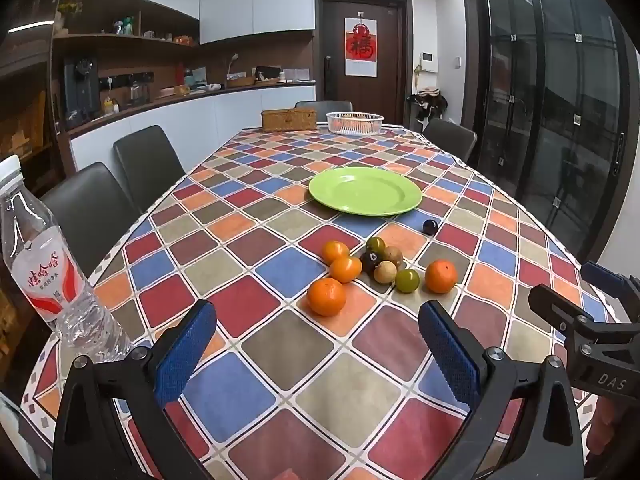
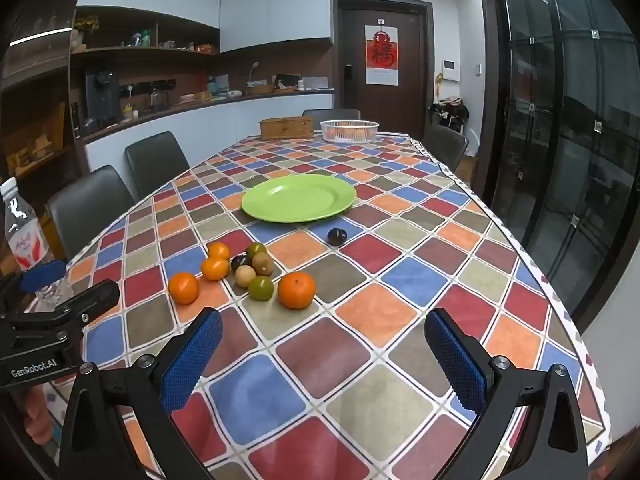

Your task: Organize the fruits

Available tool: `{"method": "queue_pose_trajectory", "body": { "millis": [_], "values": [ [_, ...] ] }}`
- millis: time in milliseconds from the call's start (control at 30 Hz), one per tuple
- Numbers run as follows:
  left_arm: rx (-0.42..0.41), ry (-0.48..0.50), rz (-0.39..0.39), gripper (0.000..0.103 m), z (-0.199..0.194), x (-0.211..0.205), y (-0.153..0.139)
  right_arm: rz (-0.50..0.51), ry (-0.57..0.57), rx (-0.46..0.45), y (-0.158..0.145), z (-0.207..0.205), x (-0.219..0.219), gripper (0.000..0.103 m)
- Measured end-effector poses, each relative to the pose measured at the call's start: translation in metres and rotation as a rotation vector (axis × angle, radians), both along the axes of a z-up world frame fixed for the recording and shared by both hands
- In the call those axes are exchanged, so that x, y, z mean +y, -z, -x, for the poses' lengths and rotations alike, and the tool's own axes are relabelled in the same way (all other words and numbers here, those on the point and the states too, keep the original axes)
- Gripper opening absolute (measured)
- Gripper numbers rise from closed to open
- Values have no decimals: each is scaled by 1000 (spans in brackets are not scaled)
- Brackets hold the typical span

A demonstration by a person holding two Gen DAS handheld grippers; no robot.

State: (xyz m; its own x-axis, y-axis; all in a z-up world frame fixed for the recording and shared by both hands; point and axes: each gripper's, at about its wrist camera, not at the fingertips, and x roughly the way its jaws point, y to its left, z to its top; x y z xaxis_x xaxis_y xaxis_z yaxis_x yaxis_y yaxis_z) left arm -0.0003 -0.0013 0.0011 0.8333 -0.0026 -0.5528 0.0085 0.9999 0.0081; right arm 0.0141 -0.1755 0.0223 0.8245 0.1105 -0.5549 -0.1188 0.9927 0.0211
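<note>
A cluster of fruit lies on the checkered tablecloth: several oranges, the nearest (image 1: 326,296) (image 2: 183,287) and the rightmost (image 1: 440,276) (image 2: 296,289), two green fruits (image 1: 407,280) (image 2: 261,287), brown and tan ones and a dark one. A lone dark plum (image 1: 430,227) (image 2: 337,237) lies near the empty green plate (image 1: 365,190) (image 2: 298,197). My left gripper (image 1: 316,344) is open and empty, short of the cluster. My right gripper (image 2: 322,354) is open and empty, nearer than the fruit and to their right.
A water bottle (image 1: 44,264) (image 2: 24,232) stands at the table's near left edge. A white basket (image 1: 354,122) (image 2: 349,131) holding orange fruit and a wicker box (image 1: 289,119) (image 2: 286,127) sit at the far end. Dark chairs (image 1: 92,208) line the left side.
</note>
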Motion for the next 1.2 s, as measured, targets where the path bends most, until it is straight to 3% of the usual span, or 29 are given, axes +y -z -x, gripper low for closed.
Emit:
{"method": "queue_pose_trajectory", "body": {
  "millis": [1200],
  "values": [
    [-40, -8, 2, 103, 13, 1, -17, -10, -5, -4, -3, 2, 1, 102]
  ]
}}
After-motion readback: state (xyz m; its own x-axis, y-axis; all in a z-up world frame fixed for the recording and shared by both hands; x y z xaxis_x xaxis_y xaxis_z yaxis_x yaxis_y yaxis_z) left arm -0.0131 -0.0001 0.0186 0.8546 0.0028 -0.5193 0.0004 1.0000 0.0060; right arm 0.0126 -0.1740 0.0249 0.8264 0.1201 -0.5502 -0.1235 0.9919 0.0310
